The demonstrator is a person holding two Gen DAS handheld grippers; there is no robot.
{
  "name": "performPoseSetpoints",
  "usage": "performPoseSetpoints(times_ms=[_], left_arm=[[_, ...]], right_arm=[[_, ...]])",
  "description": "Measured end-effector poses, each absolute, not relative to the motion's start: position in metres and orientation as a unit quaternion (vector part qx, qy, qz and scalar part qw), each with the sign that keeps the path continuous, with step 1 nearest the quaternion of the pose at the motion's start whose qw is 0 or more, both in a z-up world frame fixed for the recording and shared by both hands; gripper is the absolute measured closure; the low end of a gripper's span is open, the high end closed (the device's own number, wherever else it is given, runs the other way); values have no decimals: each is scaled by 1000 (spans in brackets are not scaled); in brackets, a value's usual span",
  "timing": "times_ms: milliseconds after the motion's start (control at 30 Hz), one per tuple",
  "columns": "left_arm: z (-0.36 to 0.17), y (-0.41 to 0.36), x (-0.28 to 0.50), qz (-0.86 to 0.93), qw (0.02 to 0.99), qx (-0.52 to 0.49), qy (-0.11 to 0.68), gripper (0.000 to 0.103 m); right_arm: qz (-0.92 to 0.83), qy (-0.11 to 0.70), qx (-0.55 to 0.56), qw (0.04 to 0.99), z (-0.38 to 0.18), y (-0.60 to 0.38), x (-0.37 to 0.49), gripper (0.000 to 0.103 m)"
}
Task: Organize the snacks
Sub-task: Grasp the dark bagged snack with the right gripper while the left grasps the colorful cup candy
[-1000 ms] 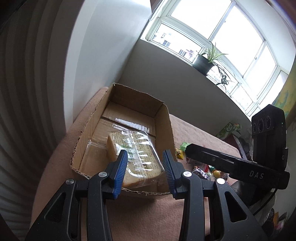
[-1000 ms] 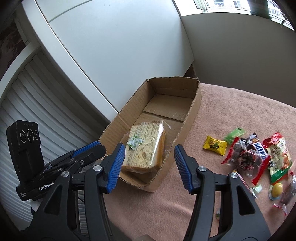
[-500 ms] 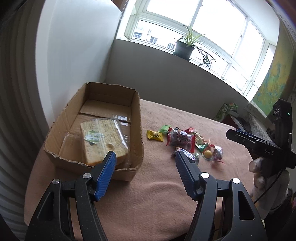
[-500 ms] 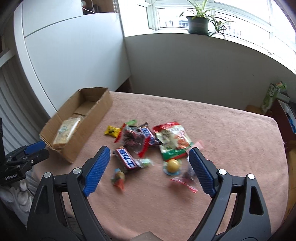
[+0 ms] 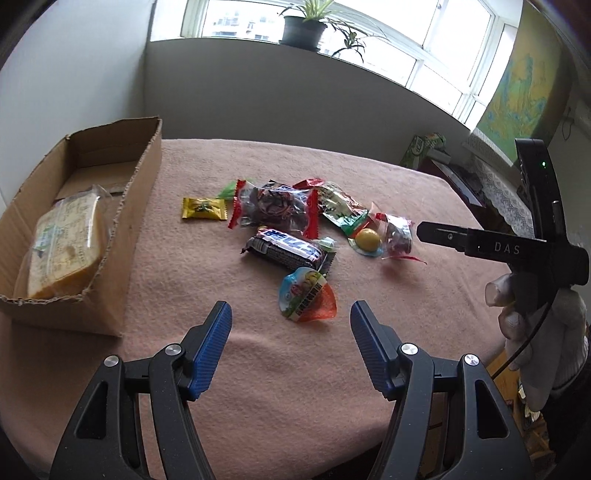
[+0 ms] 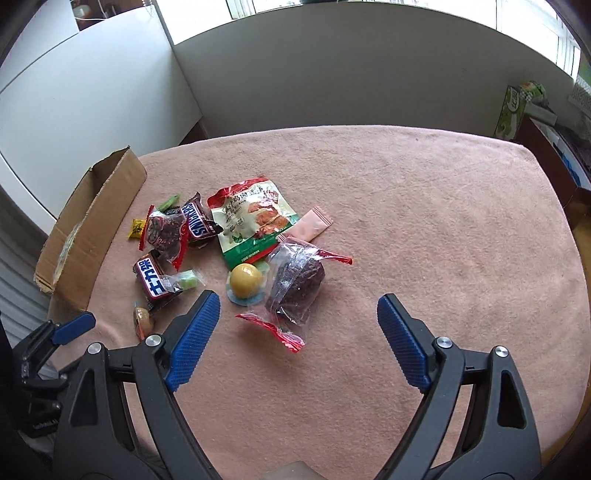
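A cardboard box stands at the left of the pink cloth and holds a wrapped bread block; the box also shows in the right wrist view. Several loose snacks lie in a pile: a jelly cup, a Snickers bar, a yellow sachet, a yellow ball candy, a dark red-ended packet, a green-white bag. My left gripper is open and empty just short of the jelly cup. My right gripper is open and empty near the dark packet.
The pink cloth covers the whole table, with bare cloth to the right of the pile. A grey wall runs behind the table. A green carton and clutter stand past the right edge. A potted plant is on the windowsill.
Both grippers have swung right, away from the box and toward the snack pile. Both have opened wider. The bread stays in the box.
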State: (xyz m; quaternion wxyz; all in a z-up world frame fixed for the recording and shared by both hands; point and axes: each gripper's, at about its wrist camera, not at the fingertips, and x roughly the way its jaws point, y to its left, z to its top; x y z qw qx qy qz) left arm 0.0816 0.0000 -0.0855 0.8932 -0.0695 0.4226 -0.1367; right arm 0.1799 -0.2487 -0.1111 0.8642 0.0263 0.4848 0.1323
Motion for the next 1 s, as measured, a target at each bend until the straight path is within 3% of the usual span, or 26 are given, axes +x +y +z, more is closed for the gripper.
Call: performPoseSetpoints(times_ms=[233,467,567,633,767,833,867,1000], left_arm=[[-100,-14,96,-136,886,-59,439,36],[-109,-16,109,-135,882,-63,447,36],[-113,-18,110,-137,881,-62,449,37],[-114,-18,110,-138,881,-64,449,37],[-115,-15,108,-137,881,-65,447,47],[-115,-14,107,-140,881,-67,447,54],[-115,-13,108,-139,880,-67,448,61],[-115,-12,108,-139,880,-70,448,62]], right_arm=[[125,518,101,841,-132,-261,209,14],[136,532,99,830,-138,-253,217,14],[138,537,88,828,-139,-249,221,26],[139,541,82,825,-140,-248,222,40],[143,545,69,823,-141,-246,221,50],[147,547,61,822,-141,-243,219,61],[148,546,58,822,-140,-243,218,62],[149,544,52,824,-137,-243,214,66]])
